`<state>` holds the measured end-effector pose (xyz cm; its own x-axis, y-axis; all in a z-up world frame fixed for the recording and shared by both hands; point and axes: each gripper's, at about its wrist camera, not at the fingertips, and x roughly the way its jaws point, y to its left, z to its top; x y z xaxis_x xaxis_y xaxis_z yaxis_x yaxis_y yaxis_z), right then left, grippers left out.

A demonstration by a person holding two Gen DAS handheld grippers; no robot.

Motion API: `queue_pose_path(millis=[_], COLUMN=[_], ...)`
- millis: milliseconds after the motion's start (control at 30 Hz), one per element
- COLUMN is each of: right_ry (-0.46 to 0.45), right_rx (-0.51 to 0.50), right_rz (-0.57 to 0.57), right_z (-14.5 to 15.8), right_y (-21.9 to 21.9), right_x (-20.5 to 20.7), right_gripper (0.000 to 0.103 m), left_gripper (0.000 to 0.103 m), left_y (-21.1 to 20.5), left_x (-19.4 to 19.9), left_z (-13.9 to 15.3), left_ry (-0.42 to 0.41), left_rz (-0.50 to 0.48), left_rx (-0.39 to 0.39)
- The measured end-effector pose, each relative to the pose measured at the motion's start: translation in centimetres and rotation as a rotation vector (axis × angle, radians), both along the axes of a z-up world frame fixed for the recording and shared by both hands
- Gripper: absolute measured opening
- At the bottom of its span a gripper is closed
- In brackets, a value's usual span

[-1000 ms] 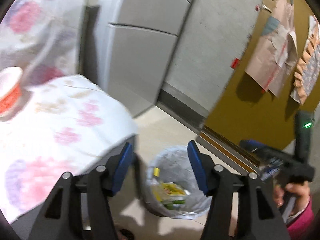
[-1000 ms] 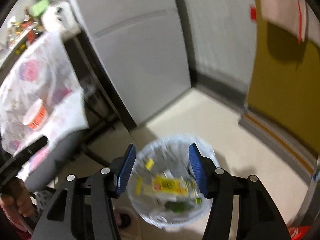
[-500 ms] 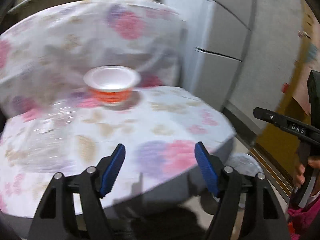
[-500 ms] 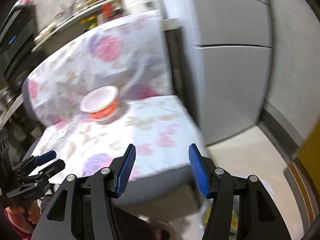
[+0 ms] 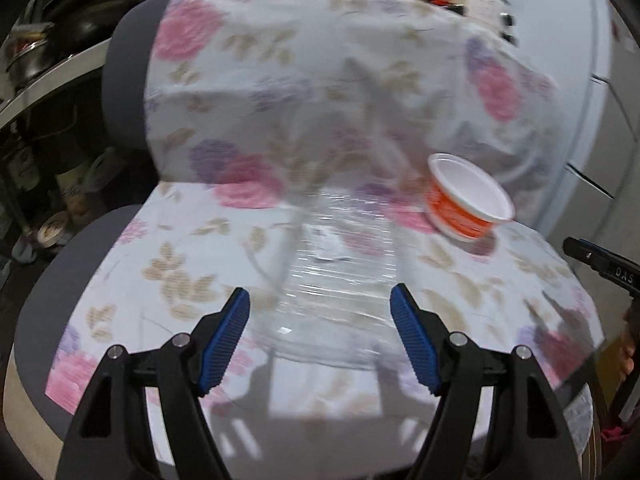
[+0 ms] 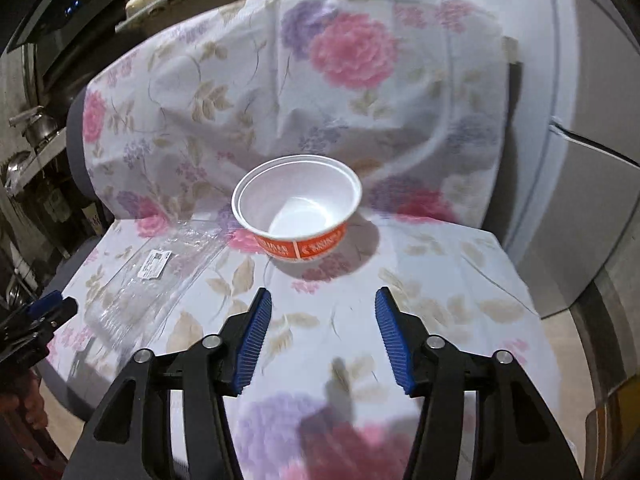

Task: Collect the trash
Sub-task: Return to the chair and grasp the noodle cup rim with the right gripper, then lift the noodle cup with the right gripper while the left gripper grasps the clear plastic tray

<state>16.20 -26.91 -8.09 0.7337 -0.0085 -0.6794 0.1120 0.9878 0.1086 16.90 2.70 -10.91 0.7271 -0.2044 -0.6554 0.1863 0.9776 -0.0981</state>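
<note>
An empty white bowl with an orange band [image 6: 297,209] stands on a chair seat covered by a floral cloth [image 6: 440,280]; it also shows in the left wrist view [image 5: 468,200]. A clear plastic container with a white label [image 5: 332,276] lies flat on the cloth left of the bowl, also seen in the right wrist view [image 6: 148,280]. My left gripper [image 5: 320,328] is open and empty, just in front of the clear container. My right gripper [image 6: 322,332] is open and empty, a short way in front of the bowl.
A grey cabinet [image 6: 592,160] stands right of the chair. Shelves with pots and kitchenware [image 5: 36,80] are at the left and behind. The left gripper's tip [image 6: 44,308] shows at the right wrist view's left edge. Floor [image 6: 560,344] lies to the right.
Both grippers swung up from the lined trash bin on the floor to the chair seat. The left one came close to the clear container, the right one lined up with the bowl.
</note>
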Motion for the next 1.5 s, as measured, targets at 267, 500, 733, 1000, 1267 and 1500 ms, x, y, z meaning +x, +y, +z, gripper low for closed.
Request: queue_pose_path(millis=[267, 500, 733, 1000, 1267, 1500], right_ry=[0.039, 0.124, 0.127, 0.029, 0.033, 0.141], right_rx=[0.016, 0.071, 0.185, 0.184, 0.215, 0.337], right_rz=[-0.045, -0.152, -0.143, -0.155, -0.145, -0.122], right_z=[-1.4, -3.8, -4.2, -0.2, 2.1, 0.9], right_y=[-1.2, -2.9, -2.5, -3.0, -4.3, -6.5], right_x=[7.6, 11.8, 11.2, 7.2, 1.5, -4.8], right_gripper=[0.029, 0.041, 0.017, 0.005, 0.005, 0.005], left_gripper=[0.071, 0.070, 0.053, 0.008, 0.005, 0.005], left_y=[2.5, 3.1, 2.6, 0.7, -1.0, -3.1], left_x=[5.0, 7.8, 9.8, 7.7, 0.2, -3.9], left_z=[-2.1, -3.9, -5.9, -3.7, 1.1, 1.4], left_ry=[0.045, 0.103, 0.203, 0.159, 0.017, 0.011], left_rz=[0.063, 0.061, 0.009, -0.034, -0.083, -0.108], left_rx=[0.007, -0.009, -0.061, -0.072, -0.165, -0.256])
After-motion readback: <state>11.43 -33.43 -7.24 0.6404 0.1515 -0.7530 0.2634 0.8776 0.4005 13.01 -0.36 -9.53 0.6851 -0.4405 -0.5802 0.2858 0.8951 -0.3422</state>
